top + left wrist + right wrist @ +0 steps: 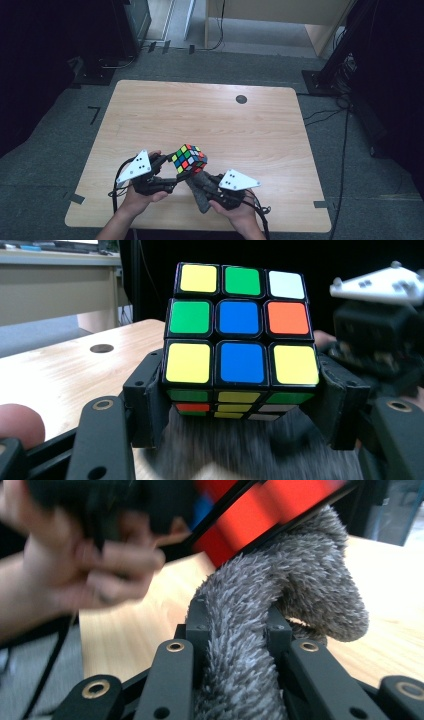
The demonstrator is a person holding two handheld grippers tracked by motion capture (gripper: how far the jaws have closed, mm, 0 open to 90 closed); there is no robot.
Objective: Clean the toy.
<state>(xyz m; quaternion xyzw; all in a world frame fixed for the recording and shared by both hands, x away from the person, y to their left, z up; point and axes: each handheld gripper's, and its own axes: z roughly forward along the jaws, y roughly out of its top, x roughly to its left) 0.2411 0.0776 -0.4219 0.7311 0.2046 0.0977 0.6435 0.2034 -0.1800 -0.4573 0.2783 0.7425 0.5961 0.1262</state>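
Item one, puzzle cube (189, 158): a scrambled three-by-three cube with black edges, which we hold above the near part of the table (210, 115), between our two hands and clear of the wood. In the left gripper view the cube (240, 340) shows a face of yellow, green and white in its top row, green, blue and orange in the middle, and yellow, blue, yellow in the bottom row; a second face below it carries green, yellow, orange and white tiles. Item two, left gripper (167, 172): its jaws are clamped on the cube, one jaw against each side of the lowest layer, with our left hand (142, 192) wrapped around the body. Item three, grey cloth (200, 192): a shaggy, thick-piled cloth, bunched into a roll. In the right gripper view the cloth (280, 610) rises between the two jaws and curls over at its upper end, where it presses against a red face of the cube (260, 515). Item four, right gripper (202, 185): its jaws are closed on the cloth, pinching the roll from both sides, with our right hand (237, 210) behind it. The cloth meets the underside of the cube, seen blurred along the bottom of the left gripper view. Item five, table: pale wood-grain top with a small dark round grommet (241, 99) toward its far edge, well apart from our hands.
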